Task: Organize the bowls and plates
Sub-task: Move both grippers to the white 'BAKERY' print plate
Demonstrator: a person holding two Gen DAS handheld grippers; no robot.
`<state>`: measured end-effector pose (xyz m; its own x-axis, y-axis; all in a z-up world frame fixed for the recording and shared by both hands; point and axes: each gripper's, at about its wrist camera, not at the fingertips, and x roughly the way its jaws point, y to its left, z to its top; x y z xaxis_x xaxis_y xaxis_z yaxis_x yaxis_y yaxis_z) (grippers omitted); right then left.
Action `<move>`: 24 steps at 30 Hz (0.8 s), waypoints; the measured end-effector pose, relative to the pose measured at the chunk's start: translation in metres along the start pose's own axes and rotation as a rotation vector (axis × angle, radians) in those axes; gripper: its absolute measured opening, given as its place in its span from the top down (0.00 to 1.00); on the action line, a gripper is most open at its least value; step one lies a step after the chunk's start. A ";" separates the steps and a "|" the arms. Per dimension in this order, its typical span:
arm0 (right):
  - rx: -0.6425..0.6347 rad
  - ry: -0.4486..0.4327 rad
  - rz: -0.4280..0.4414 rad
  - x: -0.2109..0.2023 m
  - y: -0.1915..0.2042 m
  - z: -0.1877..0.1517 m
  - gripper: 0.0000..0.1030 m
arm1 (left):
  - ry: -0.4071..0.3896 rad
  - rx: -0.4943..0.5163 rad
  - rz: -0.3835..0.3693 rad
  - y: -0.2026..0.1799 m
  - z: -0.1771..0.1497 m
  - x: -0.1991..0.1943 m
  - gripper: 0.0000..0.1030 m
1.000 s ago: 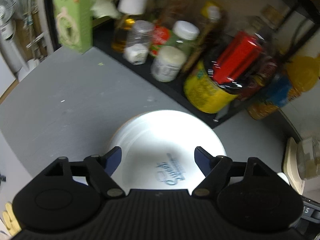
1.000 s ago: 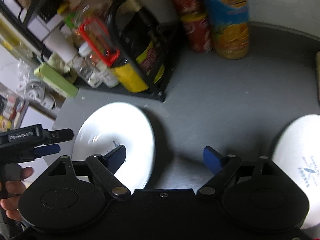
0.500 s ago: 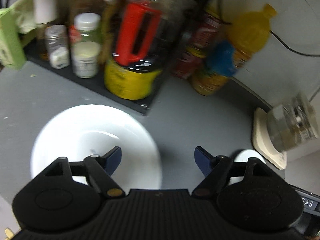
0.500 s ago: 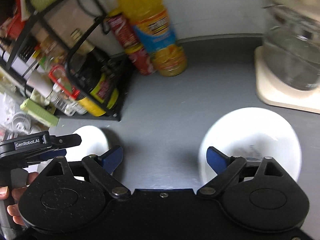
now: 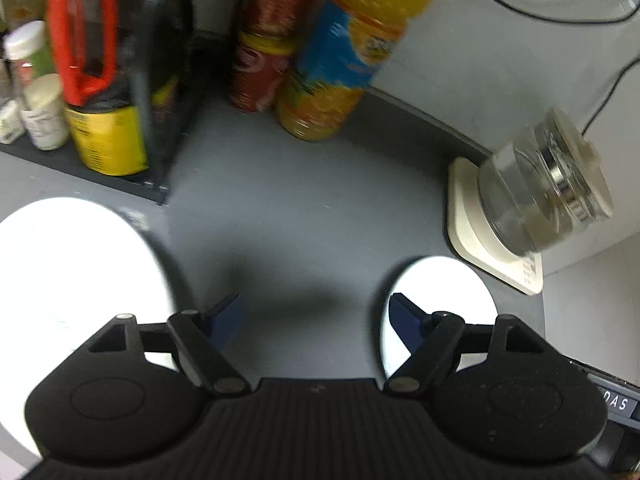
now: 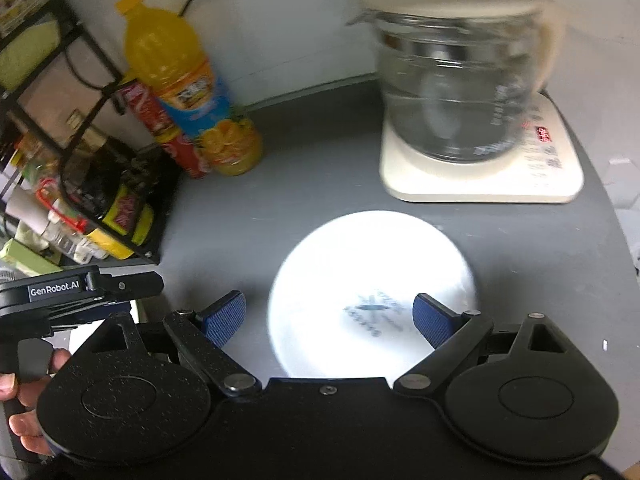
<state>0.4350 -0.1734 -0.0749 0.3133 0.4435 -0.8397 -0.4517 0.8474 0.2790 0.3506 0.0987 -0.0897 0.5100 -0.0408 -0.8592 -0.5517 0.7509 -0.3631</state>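
Note:
A large white plate (image 5: 76, 272) lies on the grey table at the left in the left wrist view. A smaller white dish (image 5: 444, 296) with a blue mark lies to the right; it also shows in the right wrist view (image 6: 372, 280). My left gripper (image 5: 316, 314) is open and empty above bare table between the two. My right gripper (image 6: 330, 316) is open and empty, with the smaller dish between and beyond its fingers. The left gripper (image 6: 80, 292) also shows at the left edge of the right wrist view.
A black rack (image 5: 152, 92) with jars and bottles stands at the back left. An orange drink bottle (image 5: 344, 52) and a red can (image 5: 264, 40) stand beside it. A glass kettle (image 6: 460, 76) on a cream base (image 6: 480, 168) stands at the back right.
Both grippers swung to the right. The large plate slid to the left of the left wrist view and the smaller dish came in. The smaller dish moved to the middle of the right wrist view.

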 end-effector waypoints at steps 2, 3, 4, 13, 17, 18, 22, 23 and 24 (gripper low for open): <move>0.015 -0.003 -0.009 -0.001 -0.009 0.001 0.12 | 0.013 0.011 -0.010 -0.009 -0.001 0.008 0.25; 0.026 -0.002 -0.010 -0.001 -0.015 0.001 0.12 | 0.019 0.015 -0.013 -0.011 -0.002 0.012 0.25; 0.037 -0.001 -0.011 -0.001 -0.020 0.001 0.12 | 0.026 0.021 -0.015 -0.015 -0.003 0.016 0.25; 0.137 0.046 -0.036 0.013 -0.063 -0.002 0.20 | 0.110 0.046 -0.031 -0.034 -0.013 0.057 0.31; 0.161 0.078 -0.058 0.024 -0.076 -0.006 0.24 | 0.149 0.053 -0.032 -0.040 -0.016 0.073 0.38; 0.165 0.088 -0.061 0.027 -0.079 -0.007 0.27 | 0.154 0.056 -0.032 -0.041 -0.017 0.076 0.39; 0.183 0.122 -0.067 0.039 -0.089 -0.013 0.33 | 0.177 0.056 -0.029 -0.046 -0.020 0.087 0.46; 0.184 0.126 -0.067 0.041 -0.090 -0.013 0.34 | 0.185 0.057 -0.029 -0.048 -0.020 0.092 0.48; 0.184 0.134 -0.068 0.044 -0.091 -0.014 0.34 | 0.189 0.059 -0.031 -0.049 -0.020 0.094 0.50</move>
<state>0.4781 -0.2355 -0.1443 0.2182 0.3514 -0.9105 -0.2695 0.9183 0.2898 0.4122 0.0445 -0.1603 0.3897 -0.1830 -0.9026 -0.4951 0.7848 -0.3729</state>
